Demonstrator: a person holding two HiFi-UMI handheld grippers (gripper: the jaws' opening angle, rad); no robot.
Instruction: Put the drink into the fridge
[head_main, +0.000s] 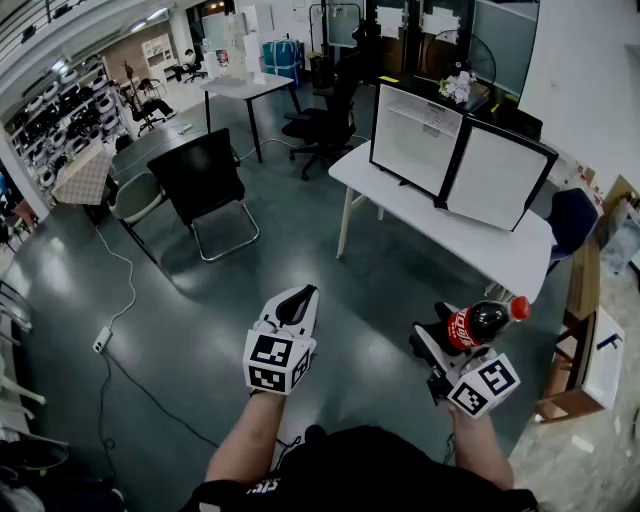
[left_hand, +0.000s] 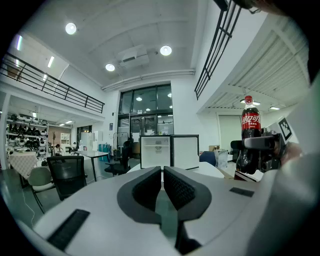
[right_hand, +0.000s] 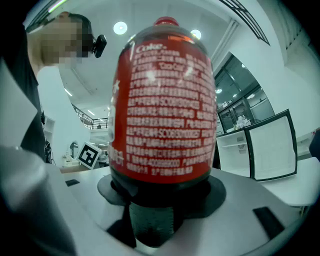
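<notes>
While the cola bottle (head_main: 482, 322) is in transit to the mini fridge (head_main: 415, 135), hold the grip firm and the bottle steady; the label surface is smooth and could slip. Approach the fridge cavity squarely. The fridge door (head_main: 497, 178) stands swung wide to the right, so no opening action appears necessary, and the left tool (head_main: 298, 300) can be held clear. Aim for a shelf with enough height for the bottle, and release only once its base is seated.

The right tool (head_main: 447, 352) pinches the bottle low on its body, with the red cap pointing away from the person. The left tool is empty, its jaws pressed together. The bottle is in the air above the floor, just short of the near edge of the worktop (head_main: 450, 235). The fridge stands on that worktop, well apart from the bottle and ahead of it.
</notes>
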